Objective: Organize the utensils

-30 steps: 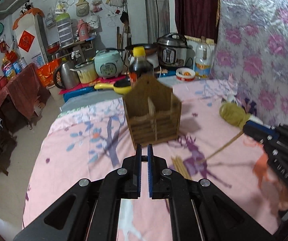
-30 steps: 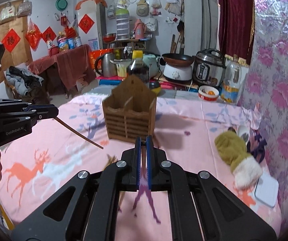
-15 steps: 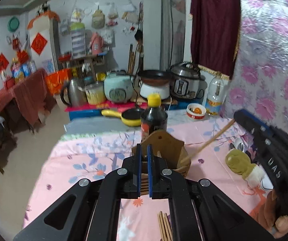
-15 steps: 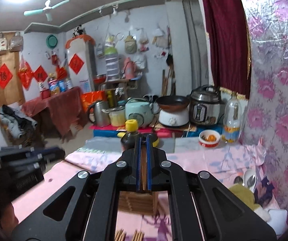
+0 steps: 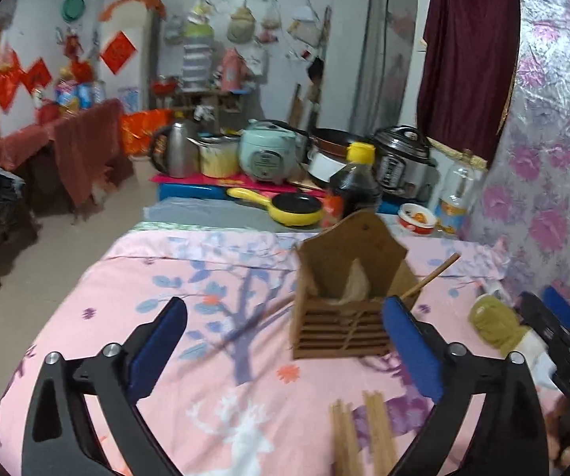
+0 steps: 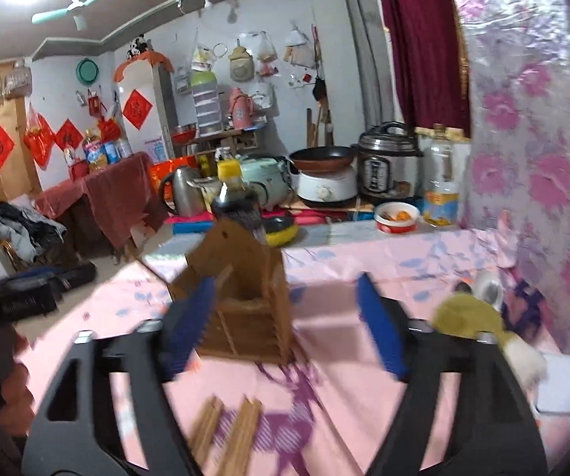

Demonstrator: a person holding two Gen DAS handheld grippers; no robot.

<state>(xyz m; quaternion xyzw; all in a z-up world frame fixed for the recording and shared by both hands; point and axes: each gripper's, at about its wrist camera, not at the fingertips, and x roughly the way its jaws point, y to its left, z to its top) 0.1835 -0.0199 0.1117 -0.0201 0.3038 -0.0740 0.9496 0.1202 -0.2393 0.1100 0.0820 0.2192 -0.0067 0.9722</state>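
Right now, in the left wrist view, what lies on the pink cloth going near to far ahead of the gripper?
Loose chopsticks → wooden utensil holder → dark sauce bottle → pressure cooker.

left gripper (image 5: pixel 285 351): matte black angular arms with triangular cut-outs, silver screw heads at the joints, flat blue pads (image 5: pixel 158 351) lining each finger. right gripper (image 6: pixel 285 327): same build, black frame, silver screws, ribbed blue pads (image 6: pixel 380 327), blurred. at the right edge of the left wrist view, a second black body with a blue tip; at the lower right edge, a patch of skin.
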